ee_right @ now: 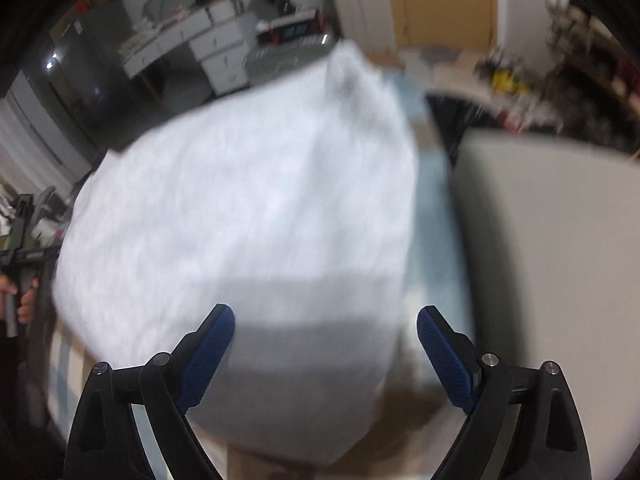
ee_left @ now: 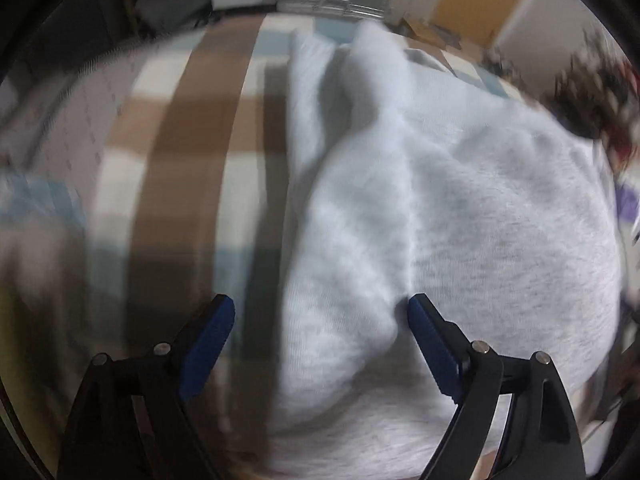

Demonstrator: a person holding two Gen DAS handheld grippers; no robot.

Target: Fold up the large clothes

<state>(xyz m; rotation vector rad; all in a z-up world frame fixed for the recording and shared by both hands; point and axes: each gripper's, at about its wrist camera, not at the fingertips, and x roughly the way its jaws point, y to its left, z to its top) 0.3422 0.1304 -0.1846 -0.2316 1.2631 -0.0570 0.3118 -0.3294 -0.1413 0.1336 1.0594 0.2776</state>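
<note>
A light grey fleecy garment (ee_left: 460,208) lies on a bedspread (ee_left: 192,128) checked in brown, white and pale blue. A long fold or sleeve (ee_left: 320,92) runs away from me along its left side. My left gripper (ee_left: 322,314) is open just above the garment's near left edge. Its right pad (ee_left: 430,340) sits by a crease in the cloth and its left pad (ee_left: 210,340) is over the bedspread. In the right wrist view the garment (ee_right: 248,208) is blurred, and my right gripper (ee_right: 326,322) hangs open over its near right part with nothing pinched.
A pale grey cushion-like block (ee_right: 552,248) lies right of the garment. A person's hand (ee_right: 24,304) on a black handle shows at the left edge. Beyond the bed stand a white desk with drawers (ee_right: 216,48), a silver case (ee_right: 288,56), a yellow door (ee_right: 440,0) and cluttered shelves (ee_right: 580,64).
</note>
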